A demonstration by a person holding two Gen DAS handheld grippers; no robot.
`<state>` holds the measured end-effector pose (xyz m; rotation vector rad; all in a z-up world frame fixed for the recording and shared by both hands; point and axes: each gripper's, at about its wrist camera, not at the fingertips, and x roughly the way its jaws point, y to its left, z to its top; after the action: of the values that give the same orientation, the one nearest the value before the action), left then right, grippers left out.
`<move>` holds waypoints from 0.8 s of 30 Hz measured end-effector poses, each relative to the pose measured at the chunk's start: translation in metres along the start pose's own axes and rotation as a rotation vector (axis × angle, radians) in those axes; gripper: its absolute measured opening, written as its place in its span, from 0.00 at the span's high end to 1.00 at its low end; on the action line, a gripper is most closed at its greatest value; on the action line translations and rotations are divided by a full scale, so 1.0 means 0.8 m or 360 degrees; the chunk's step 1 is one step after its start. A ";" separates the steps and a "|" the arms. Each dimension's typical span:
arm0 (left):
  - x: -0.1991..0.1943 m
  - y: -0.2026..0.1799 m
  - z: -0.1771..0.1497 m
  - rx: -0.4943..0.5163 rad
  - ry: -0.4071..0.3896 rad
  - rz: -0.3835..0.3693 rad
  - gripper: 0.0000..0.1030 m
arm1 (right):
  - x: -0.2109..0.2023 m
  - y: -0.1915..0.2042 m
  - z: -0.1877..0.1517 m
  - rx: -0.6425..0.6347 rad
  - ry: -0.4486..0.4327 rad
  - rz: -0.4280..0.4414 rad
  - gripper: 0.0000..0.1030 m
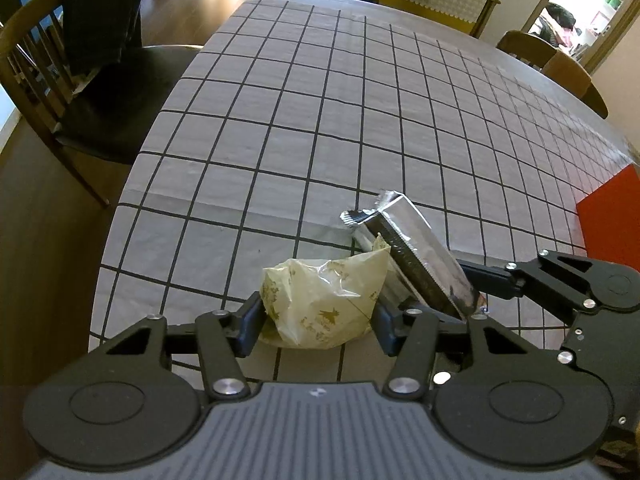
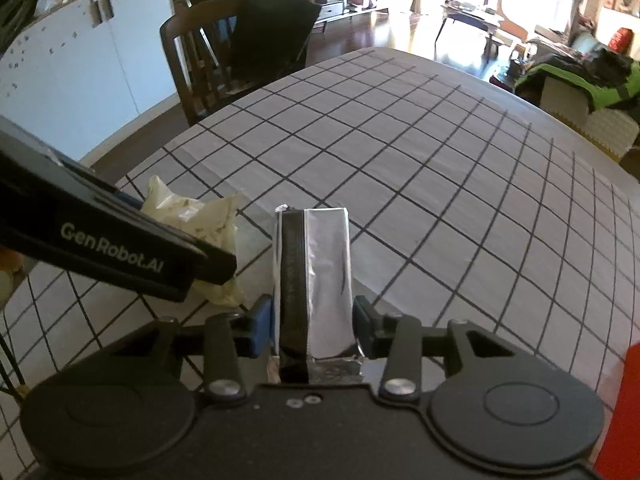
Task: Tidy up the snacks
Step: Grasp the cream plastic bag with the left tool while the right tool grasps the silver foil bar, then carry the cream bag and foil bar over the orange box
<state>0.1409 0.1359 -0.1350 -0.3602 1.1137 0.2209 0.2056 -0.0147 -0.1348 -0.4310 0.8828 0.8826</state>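
The left gripper (image 1: 318, 320) clamps a pale bag (image 1: 324, 304) near the table's (image 1: 320, 120) near edge. Beside it on the right, the right gripper (image 2: 312, 320) grips a foil pack (image 2: 320, 272). Bare gridded cloth stretches far; a red box (image 1: 612, 220) stands at the right edge.

Silver packet (image 2: 320, 280): glossy, creased metallic foil. Cream bag (image 1: 324, 304): thin, crinkled, translucent plastic. Matt woven cloth is covering the tabletop (image 1: 320, 120).
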 end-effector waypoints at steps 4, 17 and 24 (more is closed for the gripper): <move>-0.008 -0.003 -0.007 0.0031 -0.0018 -0.0010 0.47 | -0.013 -0.006 -0.008 0.0084 -0.0023 -0.0016 0.59; -0.062 -0.030 -0.044 0.0133 -0.0064 -0.0100 0.47 | -0.100 -0.020 -0.065 0.0386 -0.0122 -0.0037 0.59; -0.097 -0.074 -0.064 0.0209 -0.0117 -0.0180 0.47 | -0.162 -0.043 -0.088 0.0506 -0.0226 -0.0131 0.59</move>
<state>0.0855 0.0615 -0.0748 -0.2947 1.0263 0.0598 0.1571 -0.1431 -0.0717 -0.1261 0.8503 0.6734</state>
